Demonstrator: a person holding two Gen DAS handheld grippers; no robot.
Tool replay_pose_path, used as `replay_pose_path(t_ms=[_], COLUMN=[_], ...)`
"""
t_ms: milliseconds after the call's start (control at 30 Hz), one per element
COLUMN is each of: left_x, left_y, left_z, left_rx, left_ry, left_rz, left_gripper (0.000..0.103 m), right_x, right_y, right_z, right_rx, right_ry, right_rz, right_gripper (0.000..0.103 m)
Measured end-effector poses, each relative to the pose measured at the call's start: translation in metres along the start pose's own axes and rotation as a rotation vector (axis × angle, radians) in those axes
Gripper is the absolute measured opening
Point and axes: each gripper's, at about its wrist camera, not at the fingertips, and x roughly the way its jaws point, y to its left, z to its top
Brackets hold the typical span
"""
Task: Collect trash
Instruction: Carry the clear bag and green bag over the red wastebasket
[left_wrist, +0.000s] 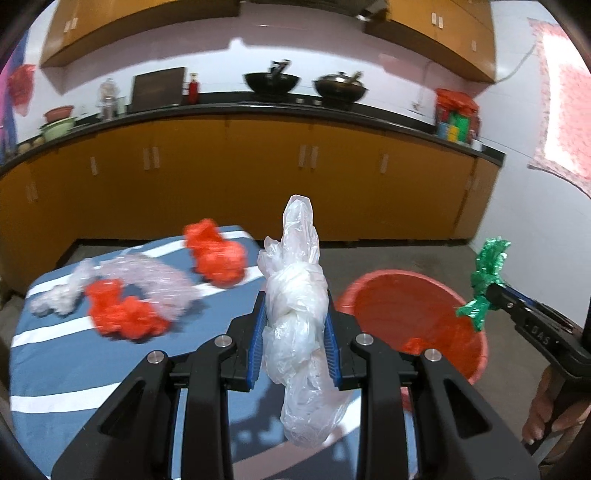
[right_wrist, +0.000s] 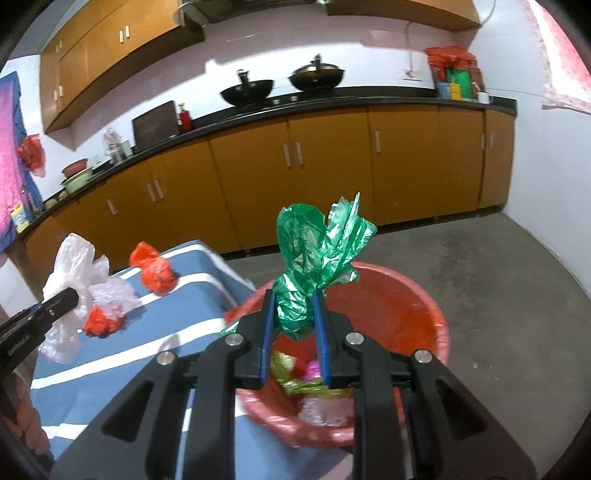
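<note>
While clamped in right tool (right_wrist: 294, 315), green bag (right_wrist: 317, 254), above red basin (right_wrist: 424, 314).

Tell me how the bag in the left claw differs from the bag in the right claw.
The white plastic bag in the left claw is translucent, while the green plastic bag in the right claw is shiny and coloured. The white plastic bag looks bulkier and hangs below the fingers; the green plastic bag sits mostly above them. The green one is over the red basin; the white one is beside it. Both are crumpled and gripped.
</note>
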Motion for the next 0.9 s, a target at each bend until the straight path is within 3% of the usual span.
replay_pose_path(t_ms=[400, 900], left_x=[0.046, 0.088], left_y=[-0.064, -0.100], left_z=[-0.006, -0.011], left_rx=[0.083, 0.138], left_ry=[0.058, 0.111], left_rz=[-0.117, -0.160], left_gripper=[0.028, 0.029], right_x=[0.022, 0.044], right_y=[-0.045, -0.059], right_z=[-0.005, -0.002], right_rx=[0.028, 0.022], right_ry=[0.022, 0.023], right_rz=[-0.033, -0.013], right_gripper=[0.021, 0.021])
